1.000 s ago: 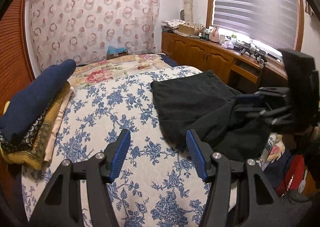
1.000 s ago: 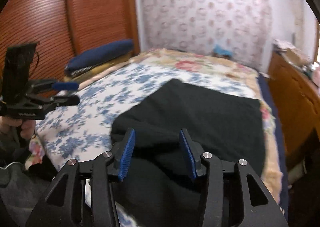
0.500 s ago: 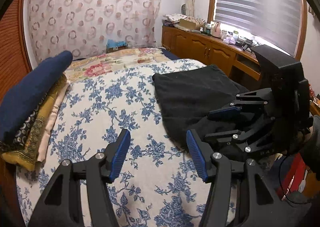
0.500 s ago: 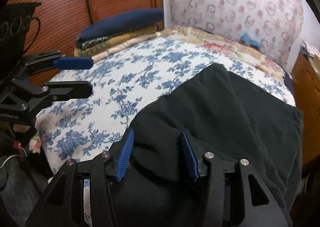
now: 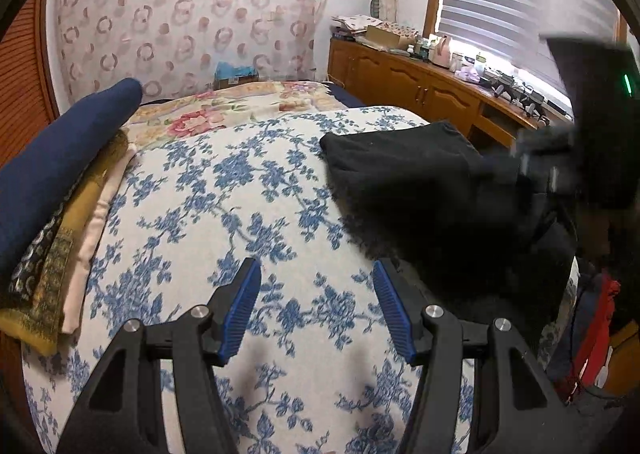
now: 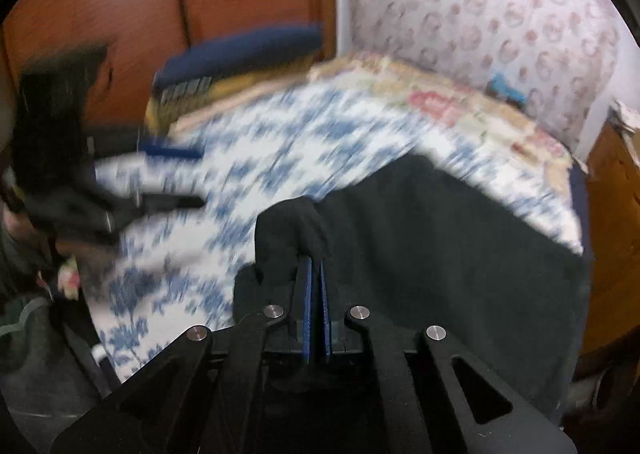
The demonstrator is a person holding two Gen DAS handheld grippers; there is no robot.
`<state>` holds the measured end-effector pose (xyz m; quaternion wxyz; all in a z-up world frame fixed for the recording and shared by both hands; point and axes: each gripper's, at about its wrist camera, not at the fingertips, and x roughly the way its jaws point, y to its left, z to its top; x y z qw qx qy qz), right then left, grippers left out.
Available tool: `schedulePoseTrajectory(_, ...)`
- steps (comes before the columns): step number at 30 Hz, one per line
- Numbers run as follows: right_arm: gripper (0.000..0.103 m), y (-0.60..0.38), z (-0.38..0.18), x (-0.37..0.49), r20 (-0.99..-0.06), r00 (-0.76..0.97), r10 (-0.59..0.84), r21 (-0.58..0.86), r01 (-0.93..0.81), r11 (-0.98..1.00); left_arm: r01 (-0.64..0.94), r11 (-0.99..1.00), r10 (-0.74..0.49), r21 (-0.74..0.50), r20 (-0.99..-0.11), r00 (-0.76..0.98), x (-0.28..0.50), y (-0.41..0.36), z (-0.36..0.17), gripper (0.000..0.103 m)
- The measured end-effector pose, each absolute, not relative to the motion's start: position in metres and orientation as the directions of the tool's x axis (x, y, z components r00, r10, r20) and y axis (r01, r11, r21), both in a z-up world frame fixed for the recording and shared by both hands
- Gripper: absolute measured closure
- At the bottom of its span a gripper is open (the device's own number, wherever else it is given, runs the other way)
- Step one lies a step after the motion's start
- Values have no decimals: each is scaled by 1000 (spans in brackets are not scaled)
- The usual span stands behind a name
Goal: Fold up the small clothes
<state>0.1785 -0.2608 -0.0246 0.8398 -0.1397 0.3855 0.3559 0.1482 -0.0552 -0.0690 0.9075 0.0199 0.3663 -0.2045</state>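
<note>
We pinch a bunched edge of the black garment (image 6: 420, 254) in the right gripper (image 6: 316, 266), likely to start a fold; the left gripper (image 5: 316, 294) hovers half-open, empty, over the bedspread (image 5: 224, 190).

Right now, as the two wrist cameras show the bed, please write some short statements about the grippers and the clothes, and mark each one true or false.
1. The right gripper is shut on a bunched fold of the black garment. True.
2. The left gripper holds the black garment. False: its jaws stand open above the blue floral bedspread, with nothing between them.
3. A stack of folded fabrics lies at the bed's edge by the wooden wall, with a dark blue piece on top. True.
4. The black garment is already folded on that stack. False: it lies spread on the bedspread, apart from the stack.
</note>
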Motion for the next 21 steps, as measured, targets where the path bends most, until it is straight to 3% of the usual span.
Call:
schedulePoseTrajectory(4,102,-312,2,225,-710,557,429,9,-603,798,416,903,-372,-107,-681,631,162,-69,-68,45)
schedulePoseTrajectory(8,100,-388,-11,298,-723,667,179,-100,-358,928,443,891,-379,-100,-700,605,180,-88,-72,45)
schedulePoseTrajectory(10,88,-414,-25,314,-751,655,89,-127,-274,953,458,884,-385,-96,-707,593,187,-98,-73,45)
schedulePoseTrajectory(12,75,-431,-32,312,-755,651,79,-102,-236,966,472,876,-391,-95,-714,581,192,-108,-74,45)
schedulePoseTrajectory(21,65,-426,-50,275,-785,564,255,53,-349,936,515,851,-409,-102,-744,528,202,-141,-86,45)
